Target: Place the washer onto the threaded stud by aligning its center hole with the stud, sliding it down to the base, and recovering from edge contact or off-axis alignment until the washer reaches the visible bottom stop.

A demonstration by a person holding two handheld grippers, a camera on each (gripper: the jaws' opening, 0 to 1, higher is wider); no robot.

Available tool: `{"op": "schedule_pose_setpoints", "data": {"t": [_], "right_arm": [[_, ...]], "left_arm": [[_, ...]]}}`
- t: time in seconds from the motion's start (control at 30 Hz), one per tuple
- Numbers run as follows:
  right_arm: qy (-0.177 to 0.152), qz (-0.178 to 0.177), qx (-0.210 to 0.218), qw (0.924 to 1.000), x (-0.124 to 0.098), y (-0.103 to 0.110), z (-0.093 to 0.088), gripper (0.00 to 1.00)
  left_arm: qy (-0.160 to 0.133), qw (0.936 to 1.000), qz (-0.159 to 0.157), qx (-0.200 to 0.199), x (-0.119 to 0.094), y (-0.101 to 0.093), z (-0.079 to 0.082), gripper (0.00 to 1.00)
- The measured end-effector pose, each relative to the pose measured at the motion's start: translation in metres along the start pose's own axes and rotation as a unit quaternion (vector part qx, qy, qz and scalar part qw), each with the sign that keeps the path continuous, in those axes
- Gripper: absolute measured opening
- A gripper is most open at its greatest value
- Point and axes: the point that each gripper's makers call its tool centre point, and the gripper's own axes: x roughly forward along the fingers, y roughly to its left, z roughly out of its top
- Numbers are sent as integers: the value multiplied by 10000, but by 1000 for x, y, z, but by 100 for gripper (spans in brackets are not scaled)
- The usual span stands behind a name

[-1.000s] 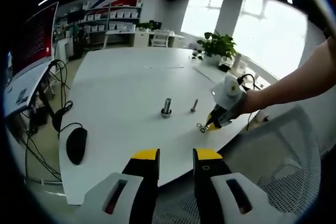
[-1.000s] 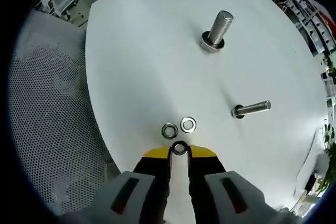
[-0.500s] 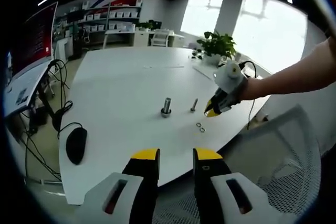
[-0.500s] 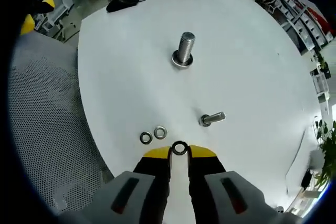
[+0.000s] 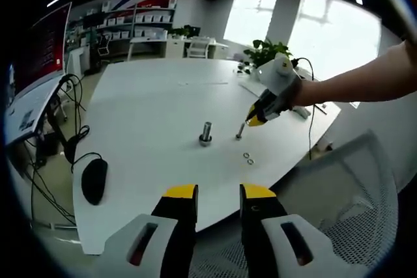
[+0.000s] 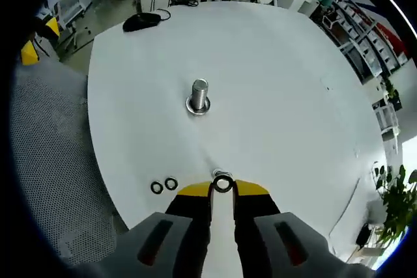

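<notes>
Transport is under way: washer is pinched by right gripper above the table; hole-to-stud alignment is required next, while left gripper is held open.

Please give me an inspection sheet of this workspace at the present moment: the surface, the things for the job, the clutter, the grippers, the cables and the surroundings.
Surface: white round table, bare over most of its top.
Job's things: washer pinched at the right gripper's tips; large threaded stud upright with a washer at its base; smaller stud upright, right under the carried washer; two spare washers flat near the table edge.
Clutter: black mouse on the table edge.
Grippers: right gripper shut on the washer, held above the smaller stud; left gripper open, back from the table.
Cables: black cables hang off the table's side near the mouse.
Surroundings: mesh chair, potted plant, shelves, windows.
</notes>
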Motion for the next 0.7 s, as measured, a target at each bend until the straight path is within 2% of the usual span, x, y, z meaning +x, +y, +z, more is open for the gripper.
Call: {"op": "schedule_pose_setpoints", "data": {"t": [0.27, 0.47, 0.53, 0.7], "right_arm": [[37, 7, 63, 10000, 9, -5, 1, 14], [152, 13, -18, 9999, 10, -1, -3, 14], [232, -53, -366, 9990, 11, -3, -4, 14], [147, 14, -121, 9998, 11, -1, 2, 14]], "left_arm": [[13, 10000, 0, 8, 0, 1, -1, 23], [4, 10000, 17, -3, 0, 3, -1, 23], [13, 10000, 23, 17, 0, 3, -1, 23], [12, 10000, 22, 16, 0, 3, -1, 23]]}}
